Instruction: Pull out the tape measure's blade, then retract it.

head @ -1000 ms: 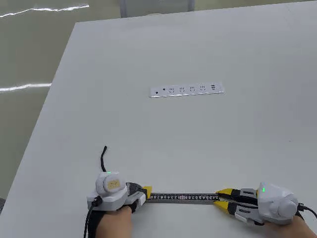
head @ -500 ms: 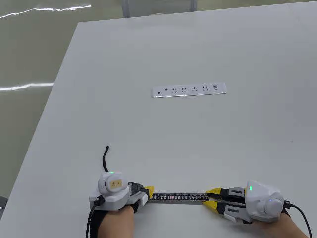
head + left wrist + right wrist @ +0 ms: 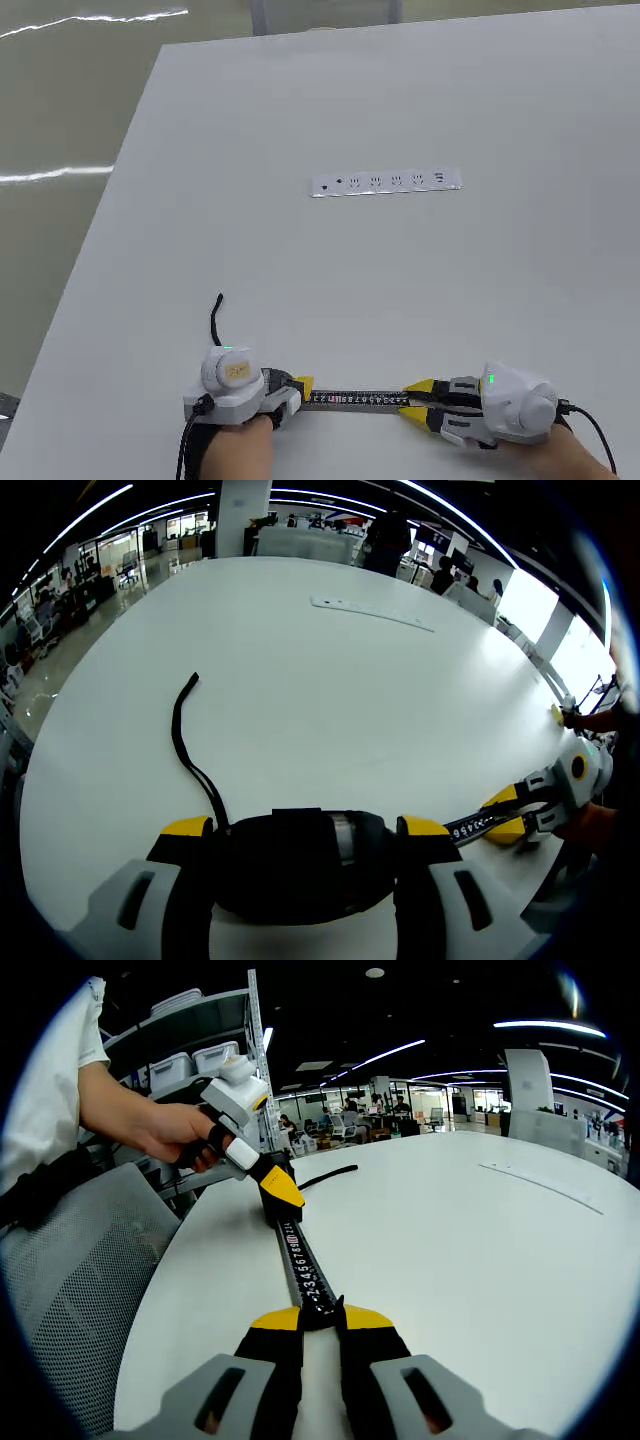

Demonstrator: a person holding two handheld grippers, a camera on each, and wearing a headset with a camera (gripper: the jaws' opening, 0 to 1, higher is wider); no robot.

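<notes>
A broad white table (image 3: 300, 120) takes up most of the head view, with glossy grey-green floor (image 3: 60, 120) along the left edge and upper left. A white power strip (image 3: 386, 183) lies near the centre of the frame, well apart from the work.

At the bottom edge, the left gripper (image 3: 298, 388) is clamped around the black tape measure (image 3: 300, 870). Its black strap (image 3: 214, 318) trails up and to the left across the tabletop. The blade (image 3: 355, 400) runs level just above the surface to the right gripper (image 3: 320, 1318), whose yellow-tipped jaws are pinched closed on its end.

In the right gripper view, shelves with storage bins (image 3: 195, 1060) stand at upper left and a grey mesh chair (image 3: 70, 1290) sits at lower left. Ceiling light strips (image 3: 390, 1055) cross the top.
</notes>
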